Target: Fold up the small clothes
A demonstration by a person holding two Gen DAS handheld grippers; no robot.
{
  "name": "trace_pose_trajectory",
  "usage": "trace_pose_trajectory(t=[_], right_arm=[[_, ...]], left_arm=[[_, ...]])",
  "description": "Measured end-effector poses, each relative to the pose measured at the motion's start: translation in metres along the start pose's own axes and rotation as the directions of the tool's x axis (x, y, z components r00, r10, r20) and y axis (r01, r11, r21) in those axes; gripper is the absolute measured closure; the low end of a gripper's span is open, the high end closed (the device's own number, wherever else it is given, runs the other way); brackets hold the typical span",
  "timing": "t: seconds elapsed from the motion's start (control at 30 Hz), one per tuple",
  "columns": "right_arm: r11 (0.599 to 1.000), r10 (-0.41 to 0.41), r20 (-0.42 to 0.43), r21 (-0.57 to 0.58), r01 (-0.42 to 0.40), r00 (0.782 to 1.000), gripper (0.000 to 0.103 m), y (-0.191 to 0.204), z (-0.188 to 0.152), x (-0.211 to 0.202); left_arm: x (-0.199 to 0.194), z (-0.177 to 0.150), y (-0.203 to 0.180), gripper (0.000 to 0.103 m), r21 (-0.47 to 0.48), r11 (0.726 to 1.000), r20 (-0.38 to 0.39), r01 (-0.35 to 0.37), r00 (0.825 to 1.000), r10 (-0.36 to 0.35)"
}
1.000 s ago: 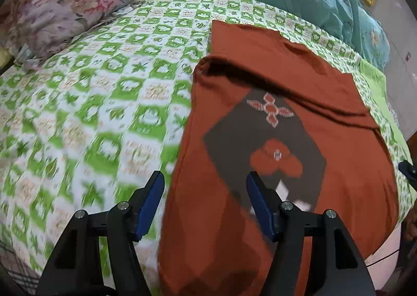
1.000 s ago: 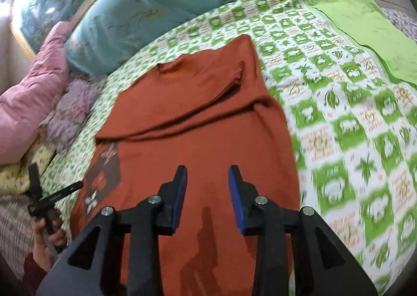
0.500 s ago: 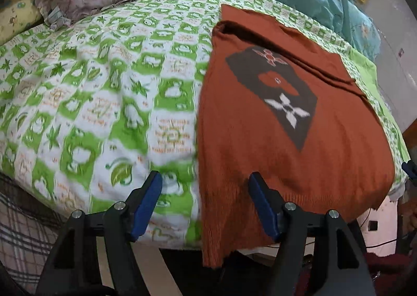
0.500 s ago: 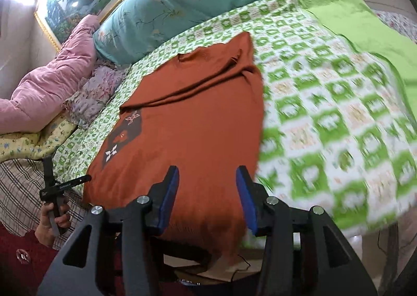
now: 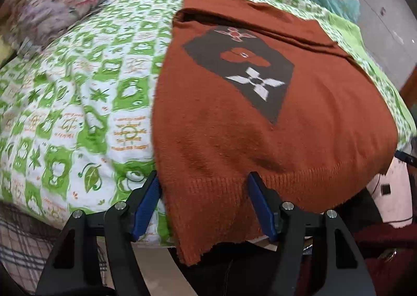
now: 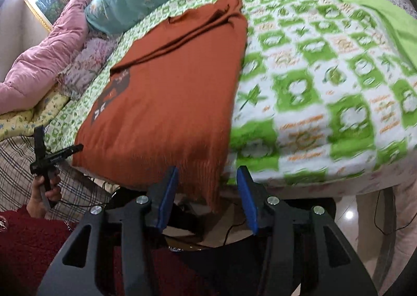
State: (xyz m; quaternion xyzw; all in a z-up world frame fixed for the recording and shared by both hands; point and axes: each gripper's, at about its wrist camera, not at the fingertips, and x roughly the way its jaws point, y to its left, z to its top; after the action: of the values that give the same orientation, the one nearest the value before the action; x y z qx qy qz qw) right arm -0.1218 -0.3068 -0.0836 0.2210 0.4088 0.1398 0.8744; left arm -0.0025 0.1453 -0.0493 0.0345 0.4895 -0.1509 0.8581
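So the left-wrist view: the left gripper [image 5: 204, 200] has dropped closer to the bed edge than a second ago, fingers spread wide around the hem corner of the one rust sweater [image 5: 260, 124], not pinching it.

Right-wrist view: the right gripper [image 6: 207, 197] also backed to the hem, fingers apart; sweater lies flat on the green checked bedsheet [image 6: 325, 82].

Left gripper [image 5: 204, 202] jaws spread wide, right gripper [image 6: 208, 198] likewise (both level, empty)
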Motion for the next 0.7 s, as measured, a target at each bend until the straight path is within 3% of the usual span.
trace_pose_trajectory(t=[0.13, 0.27, 0.33, 0.4, 0.43, 0.47, 0.5, 0.63, 0.7], right_arm=[[1.000, 0.019, -0.023, -0.018, -0.019, 1.000, 0.055, 0.010, -0.004, 0.019], [0.999, 0.041, -0.014, -0.007, -0.041, 0.999, 0.055, 0.005, -0.010, 0.026], [0.998, 0.056, 0.004, -0.013, -0.056, 0.998, 0.055, 0.003, -0.013, 0.024], [0.998, 0.050, 0.014, -0.035, -0.050, 0.999, 0.056, 0.005, -0.014, 0.024], [0.998, 0.041, 0.012, -0.049, -0.040, 0.999, 0.068, 0.007, -0.015, 0.024], [0.998, 0.034, 0.004, -0.060, -0.034, 0.999, 0.079, 0.008, -0.014, 0.025], [0.998, 0.035, -0.008, -0.058, -0.035, 0.999, 0.096, 0.007, -0.014, 0.026], [0.991, 0.127, -0.003, -0.052, -0.127, 0.992, 0.096, 0.008, -0.012, 0.013], [0.981, 0.187, 0.016, -0.056, -0.186, 0.982, 0.096, 0.012, -0.009, 0.004]], left_arm=[[0.001, -0.001, 0.005, 0.036, 0.015, 0.999, 0.001, 0.034, 0.999, -0.034], [-0.001, -0.007, 0.014, 0.043, 0.023, 0.997, 0.021, 0.080, 0.997, -0.081], [-0.003, -0.009, 0.020, 0.051, 0.018, 0.994, 0.032, 0.103, 0.994, -0.104], [-0.003, -0.008, 0.023, 0.070, 0.013, 0.993, 0.039, 0.117, 0.992, -0.118], [-0.004, -0.008, 0.023, 0.077, 0.011, 0.991, 0.043, 0.136, 0.990, -0.137], [-0.005, -0.009, 0.022, 0.093, 0.011, 0.988, 0.044, 0.156, 0.987, -0.156], [-0.006, -0.010, 0.020, 0.096, 0.012, 0.984, 0.043, 0.175, 0.984, -0.175], [-0.012, -0.016, 0.022, 0.097, -0.011, 0.980, 0.072, 0.201, 0.977, -0.200], [-0.016, -0.015, 0.027, 0.097, -0.054, 0.968, 0.099, 0.245, 0.966, -0.239]])
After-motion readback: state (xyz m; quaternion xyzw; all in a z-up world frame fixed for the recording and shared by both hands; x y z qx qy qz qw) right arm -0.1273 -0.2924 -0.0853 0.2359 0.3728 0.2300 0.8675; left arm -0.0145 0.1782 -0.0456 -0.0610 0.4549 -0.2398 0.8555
